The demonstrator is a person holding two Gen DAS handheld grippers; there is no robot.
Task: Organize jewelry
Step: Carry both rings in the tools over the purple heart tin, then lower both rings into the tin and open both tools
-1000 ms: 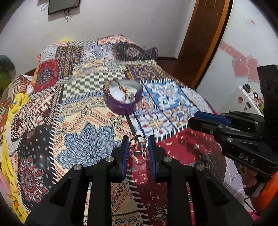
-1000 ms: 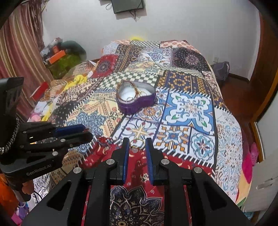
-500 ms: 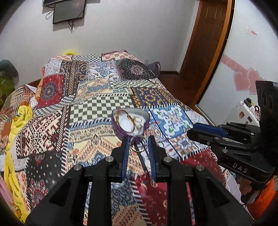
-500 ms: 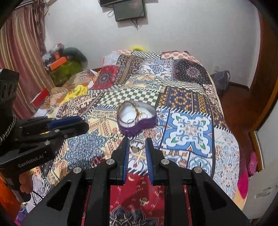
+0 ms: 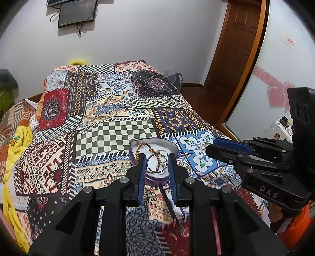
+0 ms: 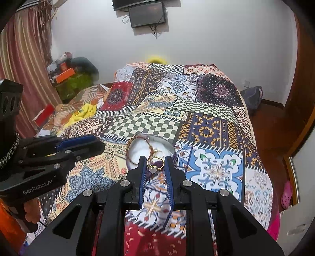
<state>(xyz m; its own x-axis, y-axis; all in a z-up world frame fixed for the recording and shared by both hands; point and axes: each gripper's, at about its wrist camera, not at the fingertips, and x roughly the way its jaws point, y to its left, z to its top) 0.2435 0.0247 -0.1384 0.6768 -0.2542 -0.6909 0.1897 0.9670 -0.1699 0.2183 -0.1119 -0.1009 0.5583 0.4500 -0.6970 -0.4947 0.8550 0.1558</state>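
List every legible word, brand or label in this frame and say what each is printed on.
"DAS": on the right gripper body, seen from the left wrist view.
"GenRobot.AI": on the left gripper body, seen from the right wrist view.
Pink sticker on the wall by the door: too small to read.

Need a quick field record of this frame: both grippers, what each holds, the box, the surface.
left gripper: shut on silver ring, held in front of the box
right gripper: shut on gold ring, which has a pale stone; at the box's near edge
jewelry box: purple, heart-shaped, open, white lining; sits on the bedspread
box contents: gold chain and a few rings
surface: patchwork bedspread on a bed
other: wall screen above the bed's far end
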